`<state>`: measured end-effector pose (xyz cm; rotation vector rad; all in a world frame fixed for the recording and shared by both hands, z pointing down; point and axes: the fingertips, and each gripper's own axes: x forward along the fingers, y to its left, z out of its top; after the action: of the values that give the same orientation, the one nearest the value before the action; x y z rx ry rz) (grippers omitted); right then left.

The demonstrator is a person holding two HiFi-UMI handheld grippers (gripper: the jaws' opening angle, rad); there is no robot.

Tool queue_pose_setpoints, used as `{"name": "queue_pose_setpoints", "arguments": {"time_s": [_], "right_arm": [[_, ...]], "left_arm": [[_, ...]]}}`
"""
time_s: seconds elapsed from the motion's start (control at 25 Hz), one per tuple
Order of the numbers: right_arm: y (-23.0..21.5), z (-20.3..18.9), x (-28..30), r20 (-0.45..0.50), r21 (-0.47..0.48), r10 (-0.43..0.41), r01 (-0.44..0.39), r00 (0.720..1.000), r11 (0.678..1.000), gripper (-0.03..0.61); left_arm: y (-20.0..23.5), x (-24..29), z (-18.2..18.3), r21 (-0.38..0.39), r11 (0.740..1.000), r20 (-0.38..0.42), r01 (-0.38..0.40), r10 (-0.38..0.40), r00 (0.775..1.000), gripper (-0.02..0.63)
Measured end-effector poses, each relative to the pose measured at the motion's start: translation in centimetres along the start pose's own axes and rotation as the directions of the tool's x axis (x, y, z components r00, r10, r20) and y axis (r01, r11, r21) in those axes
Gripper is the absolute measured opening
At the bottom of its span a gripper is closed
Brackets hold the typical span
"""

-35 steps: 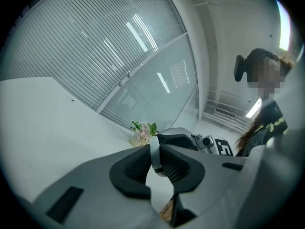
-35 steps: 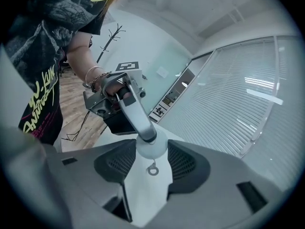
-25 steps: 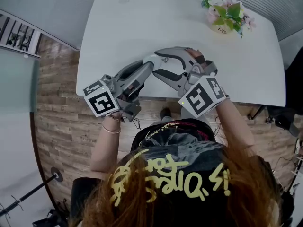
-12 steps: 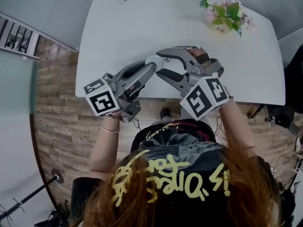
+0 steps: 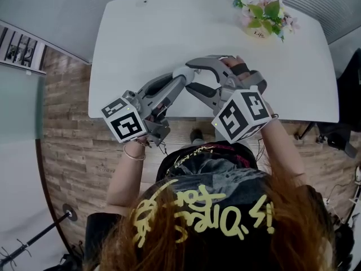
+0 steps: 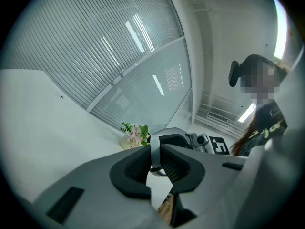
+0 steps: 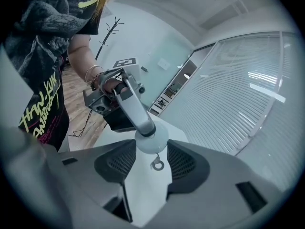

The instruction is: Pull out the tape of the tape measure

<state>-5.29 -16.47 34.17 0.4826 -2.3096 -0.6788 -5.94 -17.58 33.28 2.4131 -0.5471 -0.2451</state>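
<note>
Black shirt: yellow lettering warped, cut off at frame edge, unreadable. Left gripper clamped across thin white round tape measure. Right gripper jaws wide, pads against disc's rim; small ring dangles below. Pulled-out tape not discernible. All held over white table. Far flower pot: tiny print, perhaps "Life". Grippers placed as half second before.
</note>
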Motion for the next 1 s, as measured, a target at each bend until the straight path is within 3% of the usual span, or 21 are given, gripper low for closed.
{"name": "queue_pose_setpoints", "arguments": {"time_s": [0.12, 0.28, 0.56, 0.68, 1.0], "right_arm": [[-0.3, 0.3, -0.7, 0.038, 0.017, -0.009, 0.008, 0.999, 1.0, 0.209], [-1.0, 0.0, -1.5, 0.073, 0.01, -0.061, 0.061, 0.995, 0.998, 0.21], [-1.8, -1.5, -2.6, 0.065, 0.062, -0.089, 0.085, 0.994, 0.994, 0.204], [-2.3, -2.1, -3.4, 0.062, 0.08, -0.116, 0.111, 0.991, 0.991, 0.086], [-2.5, -2.0, -3.4, 0.061, 0.052, -0.138, 0.135, 0.989, 0.989, 0.079]], "left_arm": [[-0.7, 0.2, 0.4, 0.0, 1.0, 0.012, 0.015, -0.015, 1.0, 0.057], [-1.4, 1.1, 0.9, 0.083, 0.997, -0.009, 0.01, -0.009, 1.0, 0.057], [-1.4, 1.4, 1.1, 0.096, 0.995, 0.001, -0.001, 0.001, 1.0, 0.057], [-1.6, 1.5, 1.2, 0.123, 0.992, -0.007, -0.005, 0.006, 1.0, 0.057], [-2.2, 1.7, 1.3, 0.179, 0.984, -0.022, -0.002, 0.006, 1.0, 0.057]]}}
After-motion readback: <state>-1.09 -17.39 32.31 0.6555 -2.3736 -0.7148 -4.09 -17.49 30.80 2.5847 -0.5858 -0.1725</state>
